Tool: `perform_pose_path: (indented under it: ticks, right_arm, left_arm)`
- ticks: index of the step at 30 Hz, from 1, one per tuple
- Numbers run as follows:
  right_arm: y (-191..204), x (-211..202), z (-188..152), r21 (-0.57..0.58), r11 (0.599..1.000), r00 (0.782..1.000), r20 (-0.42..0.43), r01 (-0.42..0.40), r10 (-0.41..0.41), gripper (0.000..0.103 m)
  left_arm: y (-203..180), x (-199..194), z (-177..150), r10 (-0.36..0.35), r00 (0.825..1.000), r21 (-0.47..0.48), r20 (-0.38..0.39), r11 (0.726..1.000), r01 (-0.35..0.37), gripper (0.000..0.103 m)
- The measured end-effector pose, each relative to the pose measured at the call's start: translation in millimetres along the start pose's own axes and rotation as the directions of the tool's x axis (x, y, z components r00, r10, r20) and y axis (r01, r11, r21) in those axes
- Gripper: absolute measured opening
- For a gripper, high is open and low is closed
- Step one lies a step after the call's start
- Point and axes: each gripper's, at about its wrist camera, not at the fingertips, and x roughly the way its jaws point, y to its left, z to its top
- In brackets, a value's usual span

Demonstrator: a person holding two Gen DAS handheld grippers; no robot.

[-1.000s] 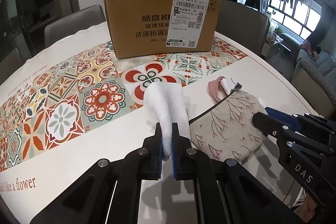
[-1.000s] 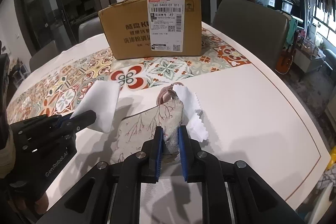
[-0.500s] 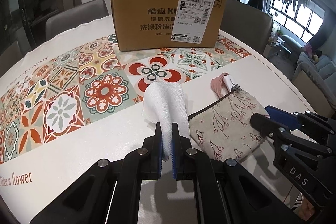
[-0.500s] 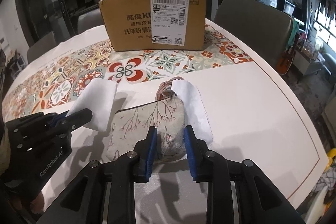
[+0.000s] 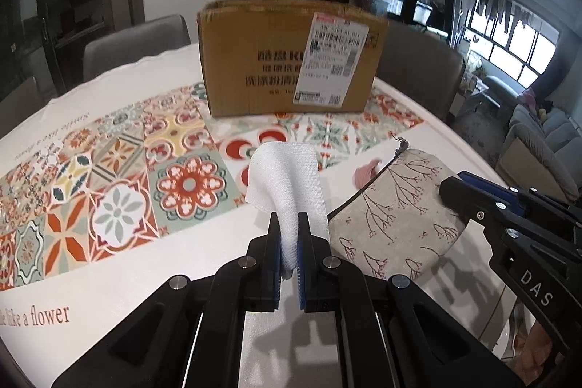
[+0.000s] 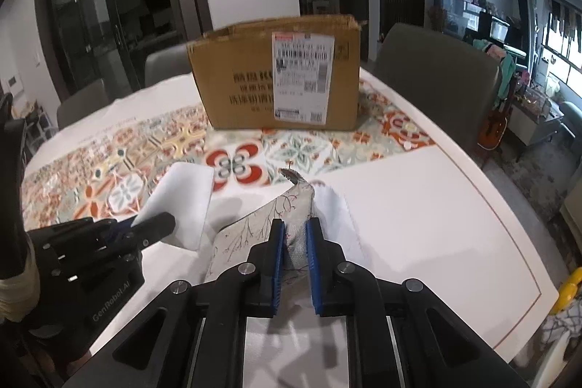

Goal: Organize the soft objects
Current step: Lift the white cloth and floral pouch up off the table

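Note:
My left gripper (image 5: 289, 224) is shut on a folded white cloth (image 5: 283, 170), which it holds lifted above the table. In the right wrist view that same cloth (image 6: 185, 202) hangs from the left gripper (image 6: 160, 224) at the left. My right gripper (image 6: 293, 228) has its jaws closing on the near end of a beige pouch (image 6: 254, 228) printed with twigs, and both pads press on it. The pouch (image 5: 396, 206) is raised with its zip end pointing at the box. A white cloth with a zigzag edge (image 6: 338, 217) lies under the pouch's right side.
An open cardboard box (image 6: 276, 79) with a shipping label stands at the back of the round table (image 6: 418, 224), on a patterned tile runner (image 5: 120, 184). A pink piece (image 5: 367, 171) lies by the pouch. Grey chairs (image 6: 433, 68) ring the far side.
Both grippers have risen, lifting the white cloth and the pouch off the table. The right jaws spread a little half a second ago and have closed on the pouch again.

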Motion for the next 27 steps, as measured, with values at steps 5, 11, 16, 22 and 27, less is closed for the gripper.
perform_pose_path:
  ticks: [5, 11, 16, 22, 27]
  right_arm:
    - [0.1, -15.0, 10.5, -0.005, 1.000, 0.998, 0.057, 0.007, -0.007, 0.014]
    - [-2.4, -24.9, 26.8, -0.004, 1.000, 0.994, 0.108, 0.007, -0.007, 0.014]
    - [-3.5, -32.6, 40.5, -0.014, 1.000, 0.988, 0.153, 0.009, -0.007, 0.014]
    - [-6.9, -42.7, 62.0, -0.010, 1.000, 0.977, 0.214, 0.015, -0.012, 0.014]
    - [-6.4, -48.7, 79.3, -0.014, 1.000, 0.965, 0.261, 0.020, -0.016, 0.014]
  left_arm:
    - [-1.4, -14.6, 13.9, 0.006, 0.999, -0.010, 0.046, 1.000, -0.005, 0.009]
    - [-3.1, -25.9, 31.7, 0.012, 0.996, -0.007, 0.091, 1.000, -0.011, 0.008]
    - [-5.2, -34.2, 47.9, 0.021, 0.991, 0.005, 0.132, 1.000, -0.022, 0.008]
    - [-5.5, -43.9, 69.7, 0.010, 0.984, 0.003, 0.179, 1.000, -0.010, 0.008]
    - [-5.3, -49.2, 89.0, 0.014, 0.977, 0.006, 0.214, 1.000, -0.015, 0.009]
